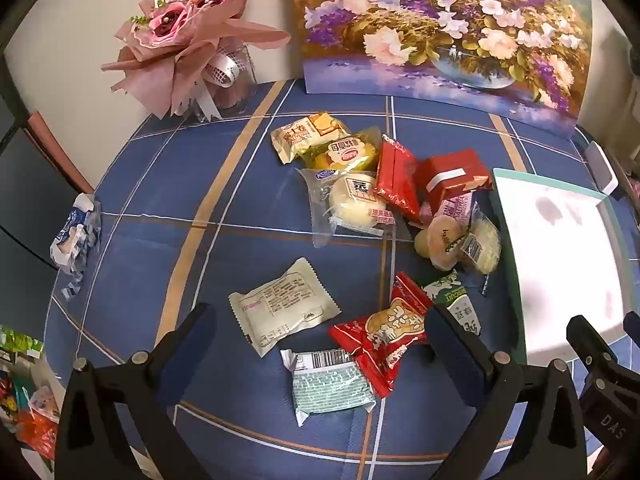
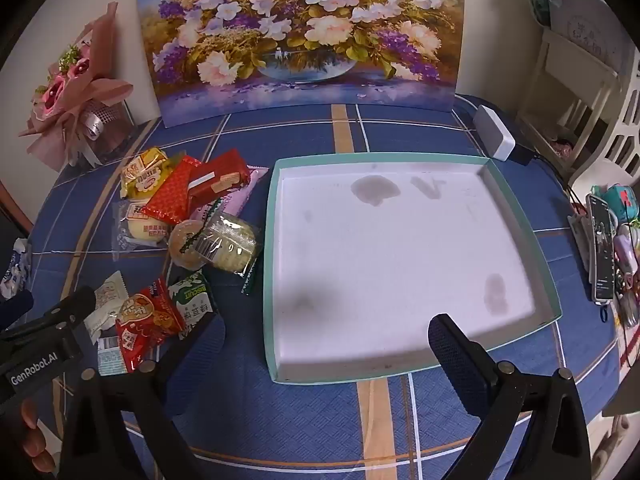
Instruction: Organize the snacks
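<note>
A shallow tray (image 2: 516, 216) is sitting on the tablecloth (image 2: 280, 412), right of a cluster of snack packets (image 1: 360, 200). More snack packets (image 1: 344, 344) are lying nearer the cameras, left of the tray's near corner. A flower painting (image 2: 304, 32) is leaning against the wall behind the tray, a wrapped bouquet (image 1: 188, 36) standing to its left. A phone (image 2: 602, 248) is lying right of the tray.

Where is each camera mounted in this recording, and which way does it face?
Left wrist: on the left gripper, angled down at loose snack packets on the blue tablecloth; own open fingers and the right gripper's tip show.
Right wrist: on the right gripper, angled down at the empty teal-rimmed tray; own open fingers, the left gripper and fingertips show.
Shared: the snack pile, tray, flower painting, bouquet.
</note>
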Demonstrator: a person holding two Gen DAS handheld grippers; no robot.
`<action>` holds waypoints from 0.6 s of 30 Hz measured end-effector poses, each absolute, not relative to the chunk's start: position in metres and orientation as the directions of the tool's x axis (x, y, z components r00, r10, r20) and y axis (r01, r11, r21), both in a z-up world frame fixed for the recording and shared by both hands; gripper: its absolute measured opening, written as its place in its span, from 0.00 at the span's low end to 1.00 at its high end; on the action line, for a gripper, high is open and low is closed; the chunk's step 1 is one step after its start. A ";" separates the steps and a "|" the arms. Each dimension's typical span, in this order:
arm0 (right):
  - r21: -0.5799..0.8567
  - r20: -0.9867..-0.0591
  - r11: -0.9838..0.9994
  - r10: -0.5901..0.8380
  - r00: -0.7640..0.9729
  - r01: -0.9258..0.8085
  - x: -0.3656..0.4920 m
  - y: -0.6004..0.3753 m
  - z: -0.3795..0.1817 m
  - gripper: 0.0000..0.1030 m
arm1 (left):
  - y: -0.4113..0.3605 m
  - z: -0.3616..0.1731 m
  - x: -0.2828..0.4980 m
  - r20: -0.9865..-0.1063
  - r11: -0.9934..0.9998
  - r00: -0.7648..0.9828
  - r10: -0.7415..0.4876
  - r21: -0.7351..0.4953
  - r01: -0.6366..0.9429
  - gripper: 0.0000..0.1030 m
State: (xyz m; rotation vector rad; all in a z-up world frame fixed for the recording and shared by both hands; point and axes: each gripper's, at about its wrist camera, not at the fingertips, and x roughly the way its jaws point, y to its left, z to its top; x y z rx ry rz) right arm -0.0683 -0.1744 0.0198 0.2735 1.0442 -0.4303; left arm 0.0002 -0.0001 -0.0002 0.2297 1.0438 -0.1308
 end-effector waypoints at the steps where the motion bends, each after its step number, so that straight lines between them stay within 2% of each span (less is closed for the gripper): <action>1: 0.014 -0.877 0.884 -0.214 0.431 0.467 -0.068 -0.174 0.020 1.00 | 0.000 0.000 0.000 -0.867 0.968 0.498 0.001 0.125 0.216 1.00; 18: 0.014 -0.876 0.884 -0.214 0.432 0.467 -0.068 -0.175 0.020 1.00 | 0.007 -0.008 0.000 -0.873 0.973 0.487 0.006 0.118 0.200 1.00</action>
